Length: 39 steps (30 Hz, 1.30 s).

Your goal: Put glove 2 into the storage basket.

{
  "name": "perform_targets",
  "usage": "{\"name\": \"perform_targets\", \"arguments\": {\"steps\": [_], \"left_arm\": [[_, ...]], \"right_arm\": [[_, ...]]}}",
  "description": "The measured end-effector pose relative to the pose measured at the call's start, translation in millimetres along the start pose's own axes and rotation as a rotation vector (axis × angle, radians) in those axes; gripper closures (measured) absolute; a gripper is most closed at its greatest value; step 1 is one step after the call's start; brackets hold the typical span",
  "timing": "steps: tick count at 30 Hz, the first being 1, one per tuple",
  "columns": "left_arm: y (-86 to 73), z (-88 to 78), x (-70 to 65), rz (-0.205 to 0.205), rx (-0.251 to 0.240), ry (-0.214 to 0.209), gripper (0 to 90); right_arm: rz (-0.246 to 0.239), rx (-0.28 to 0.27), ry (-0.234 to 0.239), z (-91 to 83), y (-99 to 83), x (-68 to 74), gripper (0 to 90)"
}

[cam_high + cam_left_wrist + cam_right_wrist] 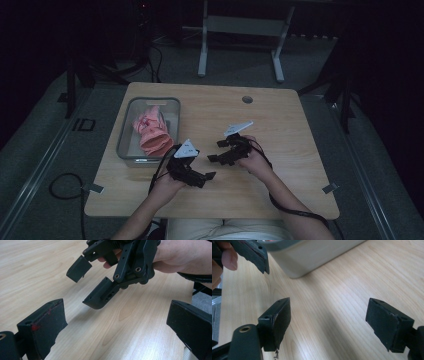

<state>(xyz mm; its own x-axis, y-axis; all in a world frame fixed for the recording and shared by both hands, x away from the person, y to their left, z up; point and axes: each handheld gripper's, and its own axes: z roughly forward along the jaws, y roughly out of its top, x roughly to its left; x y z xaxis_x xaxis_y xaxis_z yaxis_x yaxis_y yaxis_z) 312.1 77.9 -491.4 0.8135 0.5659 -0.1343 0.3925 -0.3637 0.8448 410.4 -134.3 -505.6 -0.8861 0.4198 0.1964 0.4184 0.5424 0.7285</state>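
While both hover over the table (280, 130), left gripper (209, 176) and right gripper (213, 151) stand spread, empty, near the bin (125, 131).

Pink cloth (150, 131): soft, crumpled, bunched lengthwise in the grey bin (123, 131). A paler patterned part lies at the 12 o'clock end, a rounded salmon fold at the 6 o'clock end. The bin, rectangular with translucent walls, stands at the table's 9 o'clock side.

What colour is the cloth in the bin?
Pink; the cloth shows best in the high view.
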Motion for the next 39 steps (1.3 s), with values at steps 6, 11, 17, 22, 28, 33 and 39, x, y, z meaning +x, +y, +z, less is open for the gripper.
{"name": "perform_targets", "arguments": {"steps": [6,11,17,22,28,33,39], "left_arm": [[-7.9,12.6,-6.9,0.049,0.026,-0.007,1.9],[-15.2,25.0,-10.6,0.061,0.045,-0.031,1.9],[-24.1,36.9,-13.5,0.081,0.061,-0.042,1.9],[-32.9,44.4,-13.3,0.094,0.074,-0.041,1.9],[-36.4,48.4,-14.5,0.1,0.086,-0.047,1.9],[-38.5,50.3,-16.9,0.109,0.082,-0.048,1.9],[-42.5,53.4,-15.4,0.107,0.096,-0.049,1.9]], "right_arm": [[0.004,-0.004,-0.012,-2.9,-12.4,-2.0,20.1],[0.003,-0.004,-0.019,-5.0,-23.4,-2.6,20.0],[0.008,-0.013,-0.032,-9.7,-37.8,-3.5,20.2],[0.008,-0.02,-0.057,-14.6,-51.0,-6.0,18.6],[0.011,-0.03,-0.072,-22.9,-63.3,-8.6,17.4],[0.015,-0.03,-0.091,-29.1,-74.7,-10.6,17.4],[0.013,-0.032,-0.105,-35.4,-87.9,-11.9,17.4]]}}
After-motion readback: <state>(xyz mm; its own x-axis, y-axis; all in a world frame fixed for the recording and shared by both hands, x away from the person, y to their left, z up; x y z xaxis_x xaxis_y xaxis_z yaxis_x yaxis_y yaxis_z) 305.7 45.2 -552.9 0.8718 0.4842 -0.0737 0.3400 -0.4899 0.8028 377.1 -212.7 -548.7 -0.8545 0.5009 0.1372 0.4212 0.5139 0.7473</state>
